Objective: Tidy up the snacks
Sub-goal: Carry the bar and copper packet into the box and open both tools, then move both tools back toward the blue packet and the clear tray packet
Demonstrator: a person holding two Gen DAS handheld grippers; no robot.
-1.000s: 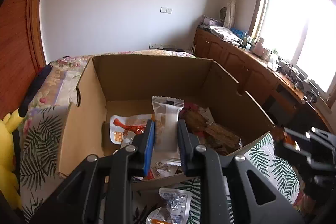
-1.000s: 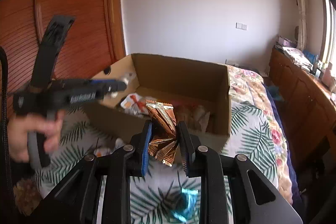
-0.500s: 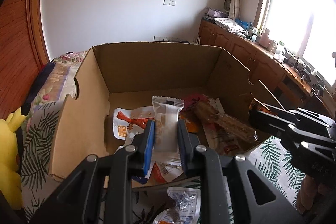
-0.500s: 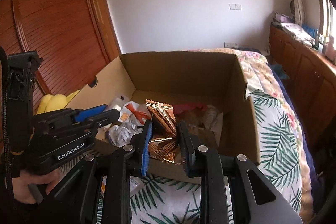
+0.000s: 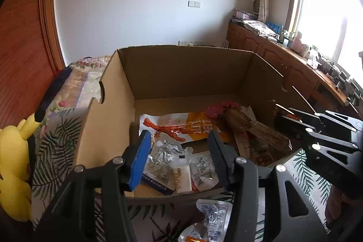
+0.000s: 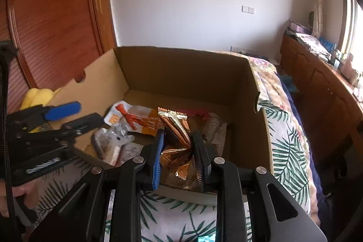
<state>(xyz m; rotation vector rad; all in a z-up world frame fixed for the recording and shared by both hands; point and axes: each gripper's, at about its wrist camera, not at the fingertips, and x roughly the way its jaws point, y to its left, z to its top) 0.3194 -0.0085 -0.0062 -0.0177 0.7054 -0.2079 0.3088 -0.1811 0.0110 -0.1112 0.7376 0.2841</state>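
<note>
The right tongs stay clamped on light, crinkly copper snack packets, best pinched mid-bundle, while the empty left tongs are opening over the cardboard box.

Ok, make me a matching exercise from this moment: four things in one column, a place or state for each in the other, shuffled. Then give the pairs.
Things:
1. left gripper
2. copper foil packet
3. yellow plush toy
4. clear wrapped snack

Places or states:
A. on the bedspread, just outside the near wall of the cardboard box
B. pinched between the pads of the right gripper
C. jaws opening, nothing pressed between them
D. lying beside the box, on its left in the left wrist view

Pairs: 1-C, 2-B, 3-D, 4-A
</note>
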